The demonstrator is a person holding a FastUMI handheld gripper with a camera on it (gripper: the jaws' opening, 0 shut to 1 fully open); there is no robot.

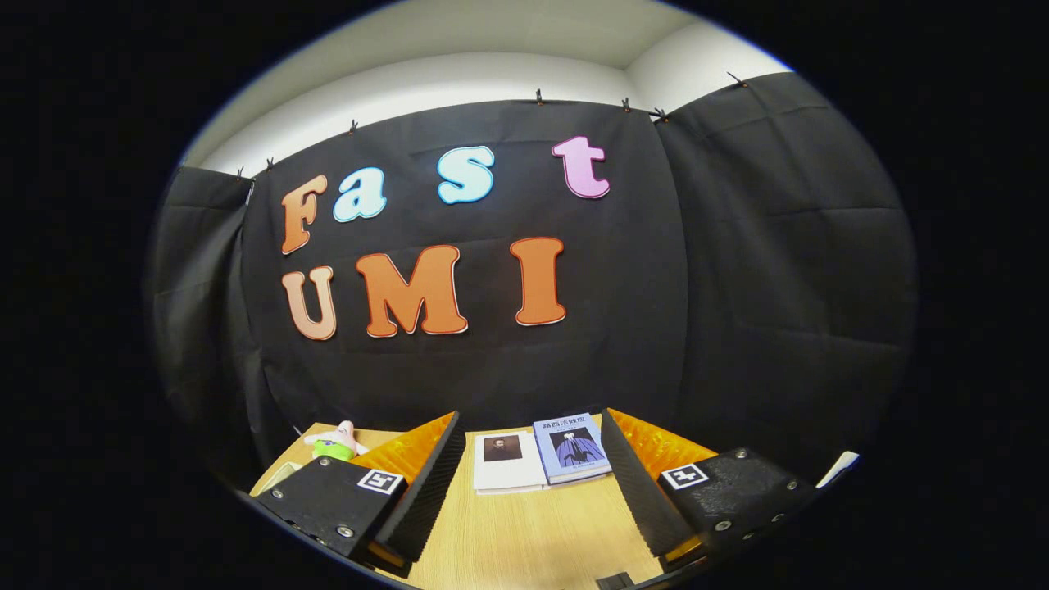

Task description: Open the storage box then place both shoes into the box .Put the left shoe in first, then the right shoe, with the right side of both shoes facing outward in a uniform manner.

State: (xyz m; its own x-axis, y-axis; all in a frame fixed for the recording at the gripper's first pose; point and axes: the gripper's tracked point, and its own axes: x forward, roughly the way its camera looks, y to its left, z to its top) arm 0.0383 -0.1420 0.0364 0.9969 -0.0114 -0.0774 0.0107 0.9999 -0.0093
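The gripper (524, 492) hangs above the wooden desk (524, 541) with its jaws spread wide and nothing between them; each finger (422, 492) has a ribbed black pad backed by orange. Beyond the fingertips, two books lie flat side by side against the black cloth wall: a white book (506, 463) and a blue book (571, 448), touching along their long edges, spines running away from the gripper. Beyond the left finger sits a small plush toy (336, 442), pink and green.
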